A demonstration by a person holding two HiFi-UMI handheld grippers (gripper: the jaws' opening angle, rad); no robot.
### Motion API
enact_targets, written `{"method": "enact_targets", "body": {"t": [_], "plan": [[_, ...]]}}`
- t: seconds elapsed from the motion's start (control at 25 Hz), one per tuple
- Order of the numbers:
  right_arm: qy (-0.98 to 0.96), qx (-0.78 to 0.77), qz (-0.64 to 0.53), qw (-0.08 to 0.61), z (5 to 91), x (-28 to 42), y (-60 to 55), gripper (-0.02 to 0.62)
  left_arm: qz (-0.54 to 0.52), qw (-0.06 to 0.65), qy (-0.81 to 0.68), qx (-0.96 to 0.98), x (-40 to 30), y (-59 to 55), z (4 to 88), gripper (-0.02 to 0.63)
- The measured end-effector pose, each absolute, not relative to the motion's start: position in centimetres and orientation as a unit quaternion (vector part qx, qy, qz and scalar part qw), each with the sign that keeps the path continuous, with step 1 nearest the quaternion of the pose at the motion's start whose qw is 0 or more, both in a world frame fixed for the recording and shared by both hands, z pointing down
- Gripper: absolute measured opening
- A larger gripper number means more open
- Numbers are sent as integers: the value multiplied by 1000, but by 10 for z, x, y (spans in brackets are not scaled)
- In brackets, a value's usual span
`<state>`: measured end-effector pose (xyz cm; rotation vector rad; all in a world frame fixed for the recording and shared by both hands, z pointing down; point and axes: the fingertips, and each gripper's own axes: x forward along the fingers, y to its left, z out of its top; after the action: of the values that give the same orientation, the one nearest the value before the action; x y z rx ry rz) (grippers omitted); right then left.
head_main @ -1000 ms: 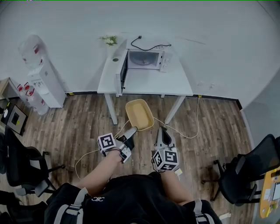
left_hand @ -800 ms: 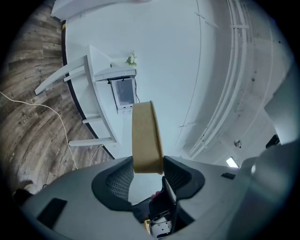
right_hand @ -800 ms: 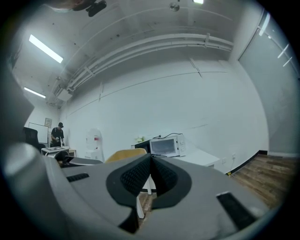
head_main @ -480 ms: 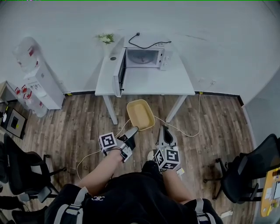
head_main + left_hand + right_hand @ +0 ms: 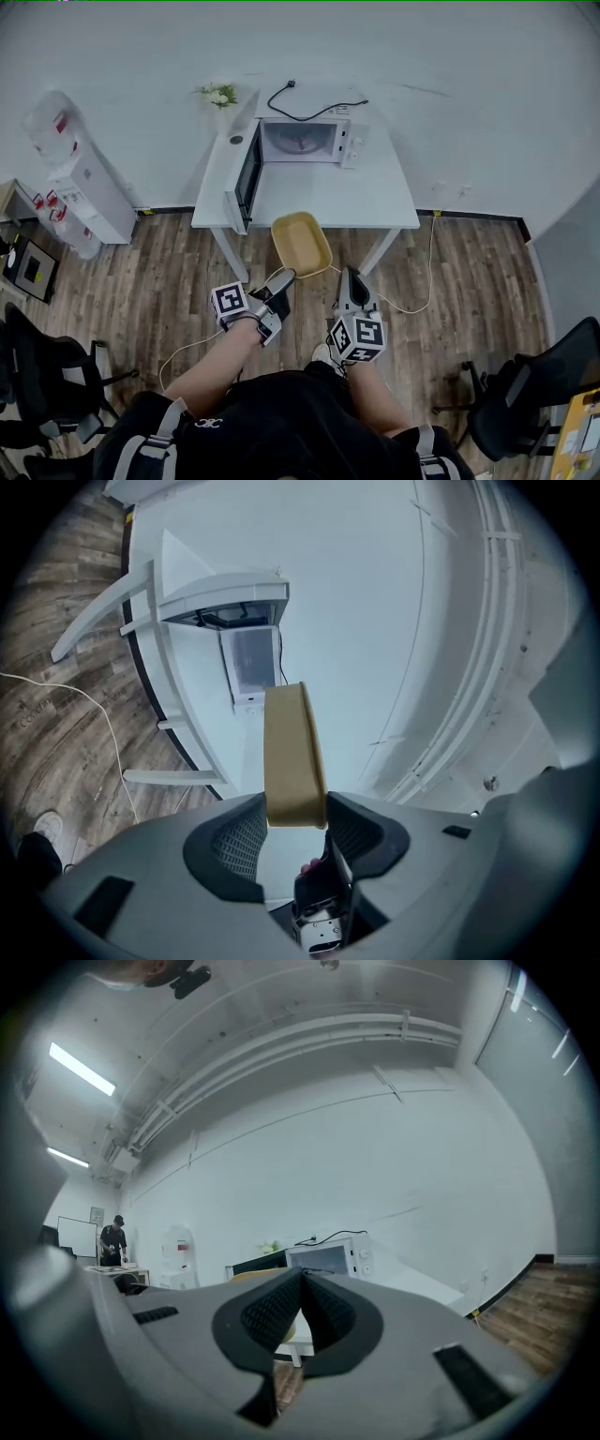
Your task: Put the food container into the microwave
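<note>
Head view: the person stands on a wood floor (image 5: 141, 272) facing a white table (image 5: 319, 202) set against the wall. The left tool (image 5: 281, 279) grips the near rim of the tan food container (image 5: 300, 244). The container is held up in the air with its open side up, and from this angle it overlaps the table's near edge. It is not yet in the microwave (image 5: 302, 141), which stands at the back of the table, well apart from it. The microwave's door (image 5: 244, 173) is swung wide open to the left, and the cavity faces the person. A black cable (image 5: 314, 105) lies on top of the microwave, and a small plant (image 5: 217, 94) stands just beside its left rear corner.

In the left gripper view the two jaws press on either side of the container's rim. The container shows edge-on, with the microwave beyond it.

The right tool (image 5: 349, 277) hangs just to the right of the left one, below the container. In the right gripper view its jaws meet with nothing between them.

A water dispenser (image 5: 80, 178) stands by the wall at the left.
</note>
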<state>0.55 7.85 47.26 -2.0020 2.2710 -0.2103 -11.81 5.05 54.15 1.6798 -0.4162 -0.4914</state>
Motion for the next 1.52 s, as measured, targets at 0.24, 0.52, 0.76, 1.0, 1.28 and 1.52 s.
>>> {"method": "enact_targets", "body": {"t": [0.24, 0.52, 0.76, 1.0, 1.28, 1.52], "plan": [[756, -647, -84, 53, 476, 54, 21, 0, -215, 620, -193, 729, -69, -8, 536, 209], [771, -628, -88, 52, 477, 109, -38, 0, -219, 617, -219, 723, -13, -68, 541, 209], [778, -617, -105, 51, 487, 140, -76, 0, -226, 607, -226, 728, 16, -104, 540, 209], [790, -601, -115, 38, 499, 141, -110, 0, -232, 609, -245, 718, 19, -138, 552, 209], [791, -601, -110, 29, 508, 150, -174, 0, -231, 612, -242, 716, 27, -202, 567, 209], [793, -601, -101, 22, 507, 154, -255, 0, -237, 609, -246, 716, 24, -287, 576, 209]]}}
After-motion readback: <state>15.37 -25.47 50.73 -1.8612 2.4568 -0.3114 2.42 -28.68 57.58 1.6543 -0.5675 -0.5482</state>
